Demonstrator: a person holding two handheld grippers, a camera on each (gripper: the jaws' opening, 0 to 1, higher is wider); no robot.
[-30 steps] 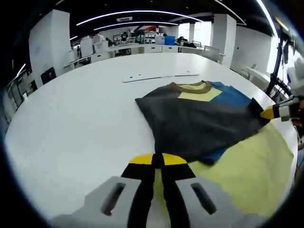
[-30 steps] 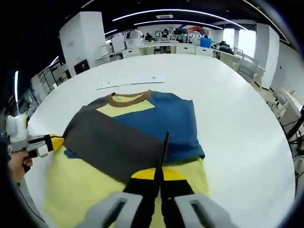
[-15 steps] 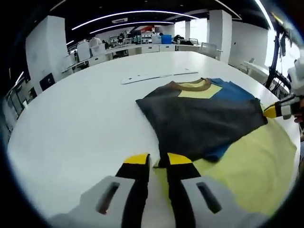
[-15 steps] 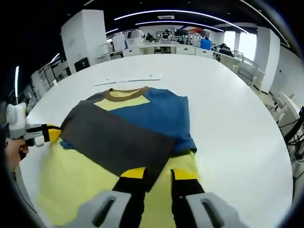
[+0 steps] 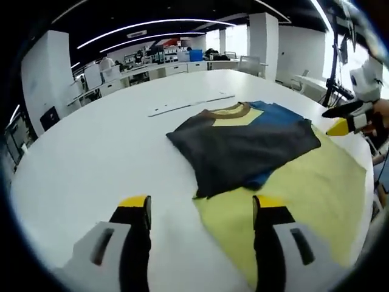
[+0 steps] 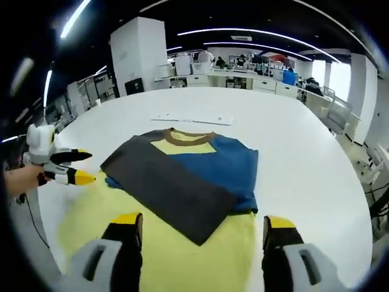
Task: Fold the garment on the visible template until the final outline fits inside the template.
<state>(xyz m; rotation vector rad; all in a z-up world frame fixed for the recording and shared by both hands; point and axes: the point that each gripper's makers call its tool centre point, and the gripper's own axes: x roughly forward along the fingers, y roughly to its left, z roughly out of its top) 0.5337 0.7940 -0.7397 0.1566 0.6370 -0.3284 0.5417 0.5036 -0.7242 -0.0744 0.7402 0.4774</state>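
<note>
A shirt (image 5: 243,143) in dark grey, blue and yellow with a brown collar lies folded on a pale yellow template (image 5: 285,201); its upper part reaches past the template onto the white table. A grey flap lies across its front. My left gripper (image 5: 203,207) stands open near the template's corner, holding nothing. In the right gripper view the shirt (image 6: 182,173) rests on the template (image 6: 188,255), and my right gripper (image 6: 202,222) is open above the template's near edge. The left gripper (image 6: 85,167), held by a hand, hovers open left of the shirt. The right gripper (image 5: 334,118) hangs open at the shirt's far side.
The round white table (image 5: 91,152) has a long white strip (image 5: 191,104) lying beyond the collar, also seen as the strip (image 6: 191,118) in the right gripper view. Office desks and chairs stand behind the table. The table's edge (image 6: 358,201) curves close on the right.
Both grippers were shut on the shirt's grey flap; they opened, let it drop flat and drew back. The flap now lies across the shirt.
</note>
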